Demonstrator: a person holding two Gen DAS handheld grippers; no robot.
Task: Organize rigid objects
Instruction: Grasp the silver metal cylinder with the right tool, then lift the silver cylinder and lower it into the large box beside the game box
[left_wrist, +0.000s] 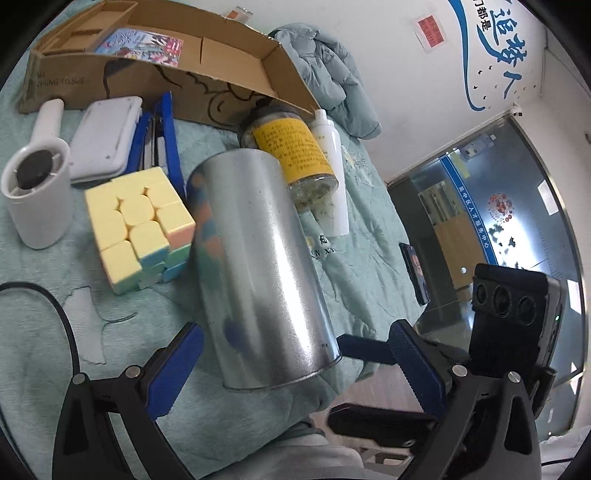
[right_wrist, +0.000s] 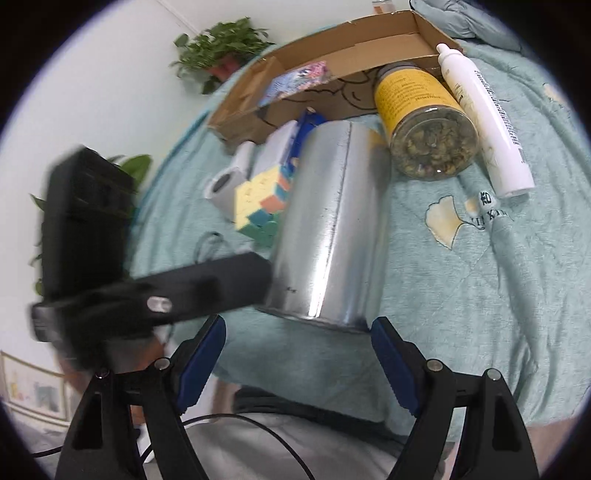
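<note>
A silver tin can (left_wrist: 258, 266) lies on the teal bedspread (left_wrist: 369, 258) near its front edge, its near end toward both grippers. My left gripper (left_wrist: 297, 328) is open, and the can's near end sits between its blue pads without touching them. My right gripper (right_wrist: 297, 323) is open too. The can (right_wrist: 332, 221) lies just past its fingertips, with the right pad close to the rim. One black finger of the left gripper (right_wrist: 207, 284) crosses the right wrist view, blurred, beside the can's left side.
Behind the can lie a pastel puzzle cube (left_wrist: 140, 225), a white hand fan (left_wrist: 37, 195), a white case (left_wrist: 107, 140), a yellow-labelled glass jar (right_wrist: 424, 129) and a white bottle (right_wrist: 484, 118). An open cardboard box (left_wrist: 236, 62) holds a booklet (left_wrist: 140, 46). A black cable (left_wrist: 62, 314) runs at left.
</note>
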